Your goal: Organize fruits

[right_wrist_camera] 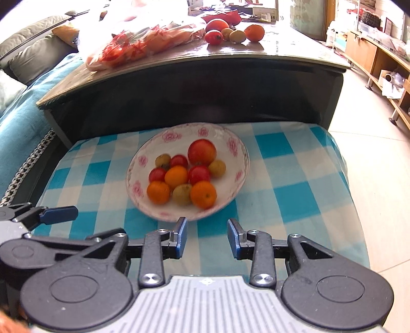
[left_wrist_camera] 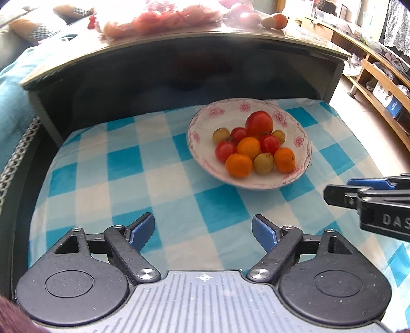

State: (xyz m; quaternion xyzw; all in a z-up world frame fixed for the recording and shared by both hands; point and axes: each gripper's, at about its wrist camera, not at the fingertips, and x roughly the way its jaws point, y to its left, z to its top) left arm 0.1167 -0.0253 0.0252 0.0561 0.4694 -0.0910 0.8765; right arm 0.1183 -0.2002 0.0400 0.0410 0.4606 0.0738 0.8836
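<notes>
Loose fruit left on glossy tabletop [right_wrist_camera: 282, 55]: big red tomato [right_wrist_camera: 217, 25] is soft (bruises), pinch its widest part lightly. Left gripper [left_wrist_camera: 203, 229] wide, right gripper [right_wrist_camera: 207, 237] narrower, both empty.

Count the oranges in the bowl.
3. One orange sits front left in the bowl, one front right, one in the middle of the pile. Others may be hidden underneath.

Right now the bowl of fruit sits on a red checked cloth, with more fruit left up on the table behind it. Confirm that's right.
Not quite: the cloth is blue and white checked, not red. The right wrist view shows it plainly under the bowl. The rest stands: the bowl holds fruit, and the loose fruit lies up on the table behind it.
</notes>
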